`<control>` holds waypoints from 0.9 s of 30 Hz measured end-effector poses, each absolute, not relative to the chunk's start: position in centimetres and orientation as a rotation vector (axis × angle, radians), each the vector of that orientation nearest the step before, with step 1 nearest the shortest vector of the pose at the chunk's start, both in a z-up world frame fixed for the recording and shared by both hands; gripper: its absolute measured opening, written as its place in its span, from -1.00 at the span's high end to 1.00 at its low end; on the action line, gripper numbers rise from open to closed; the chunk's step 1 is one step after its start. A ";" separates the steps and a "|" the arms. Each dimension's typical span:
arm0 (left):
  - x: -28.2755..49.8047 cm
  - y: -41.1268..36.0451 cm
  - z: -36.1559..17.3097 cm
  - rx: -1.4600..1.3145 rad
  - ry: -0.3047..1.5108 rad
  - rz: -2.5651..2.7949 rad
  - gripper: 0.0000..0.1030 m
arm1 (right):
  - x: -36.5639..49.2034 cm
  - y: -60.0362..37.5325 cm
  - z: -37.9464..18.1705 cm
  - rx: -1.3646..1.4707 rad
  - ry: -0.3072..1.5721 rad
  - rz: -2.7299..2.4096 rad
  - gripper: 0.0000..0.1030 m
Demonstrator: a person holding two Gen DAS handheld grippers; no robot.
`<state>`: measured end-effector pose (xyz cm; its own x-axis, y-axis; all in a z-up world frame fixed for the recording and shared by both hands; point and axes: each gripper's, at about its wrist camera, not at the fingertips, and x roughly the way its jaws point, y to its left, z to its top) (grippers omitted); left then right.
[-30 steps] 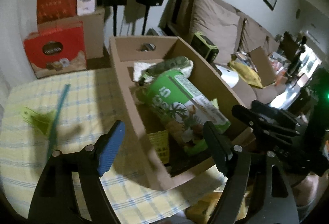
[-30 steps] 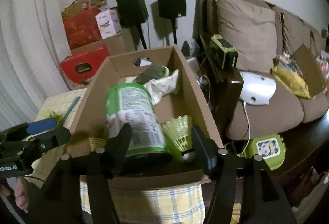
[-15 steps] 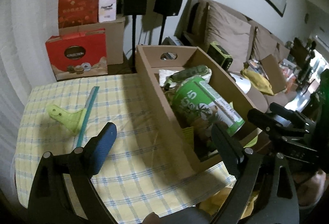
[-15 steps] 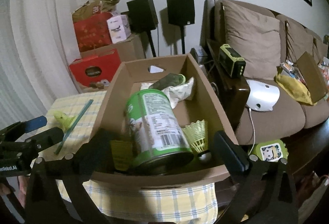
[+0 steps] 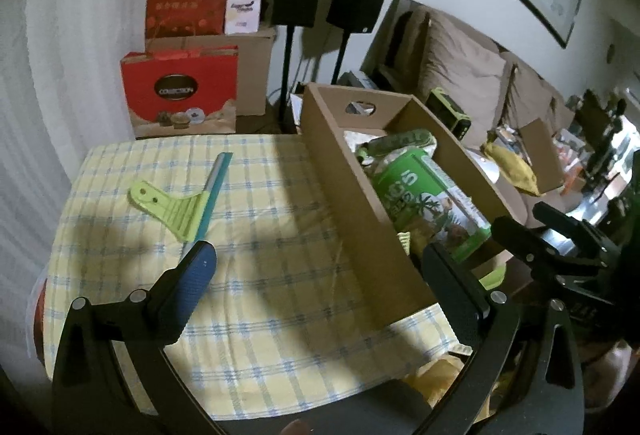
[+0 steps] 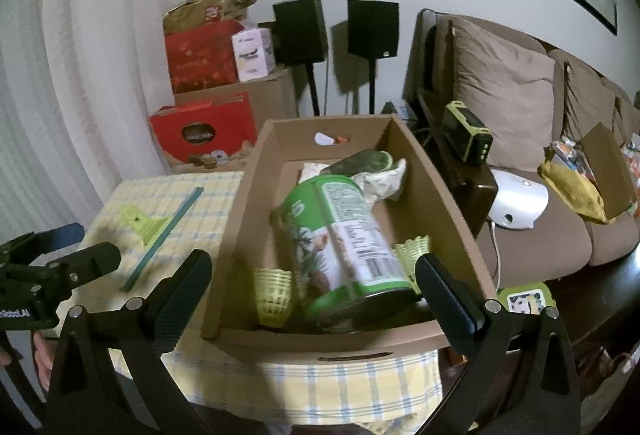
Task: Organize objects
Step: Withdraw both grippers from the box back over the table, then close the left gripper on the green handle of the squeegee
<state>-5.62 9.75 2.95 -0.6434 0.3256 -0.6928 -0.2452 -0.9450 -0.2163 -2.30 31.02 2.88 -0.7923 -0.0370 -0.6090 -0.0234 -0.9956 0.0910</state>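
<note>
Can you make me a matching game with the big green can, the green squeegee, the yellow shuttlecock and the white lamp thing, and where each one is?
Things:
1. big green can with a barcode label
2. lime green plastic squeegee with a teal blade
3. yellow plastic shuttlecock
4. white rounded gadget

Places:
A. flat on the yellow checked tablecloth, outside the box
B. on the brown sofa seat
C. lying on its side in the middle of the brown cardboard box
D. in the box's near corner, beside the can

Pairs: 1-C, 2-A, 3-D, 4-B
</note>
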 end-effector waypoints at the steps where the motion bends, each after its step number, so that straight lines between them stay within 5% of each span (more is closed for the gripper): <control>1: -5.5 9.5 3.0 -1.117 -0.140 2.600 -0.99 | -2.3 30.6 2.9 1.008 -0.146 -2.959 -0.99; 27: -3.9 0.1 2.9 -1.095 -0.203 2.726 -0.99 | -3.9 22.5 3.6 1.008 -0.095 -2.847 -0.99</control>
